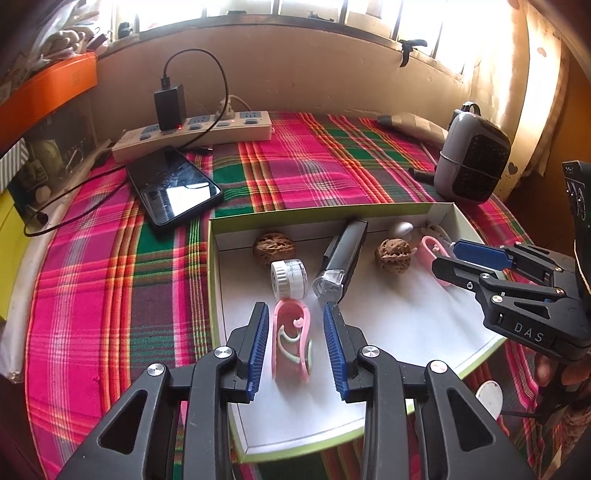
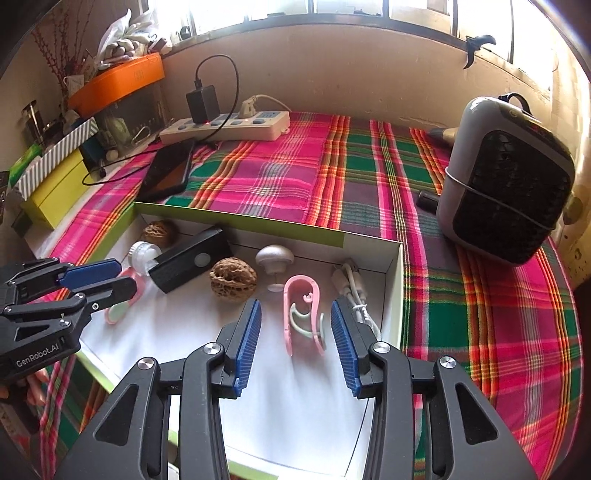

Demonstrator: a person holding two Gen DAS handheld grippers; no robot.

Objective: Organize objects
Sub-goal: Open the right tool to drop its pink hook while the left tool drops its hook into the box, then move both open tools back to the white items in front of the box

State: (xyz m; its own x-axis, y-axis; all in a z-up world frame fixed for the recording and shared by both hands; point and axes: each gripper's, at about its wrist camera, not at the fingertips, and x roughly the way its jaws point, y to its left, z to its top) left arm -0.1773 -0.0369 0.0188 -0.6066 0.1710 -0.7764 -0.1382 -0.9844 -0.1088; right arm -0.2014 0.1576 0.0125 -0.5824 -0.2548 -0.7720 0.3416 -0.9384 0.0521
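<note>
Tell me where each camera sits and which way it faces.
Left wrist: on the left gripper, angled down into the shallow box; its open fingers flank a pink clip, and the right gripper enters from the right.
Right wrist: on the right gripper, angled down at the box's right end; open fingers flank another pink clip, the left gripper at left.
Shared: box, both walnuts, power strip.

A lived-in home room: a plaid cloth (image 2: 280, 177) covers the bench under a sunlit window (image 2: 332, 9), with a power strip (image 2: 229, 127), a charging phone (image 1: 173, 186), a small heater (image 2: 509, 177) and a cluttered shelf (image 2: 74, 122) of household boxes.
</note>
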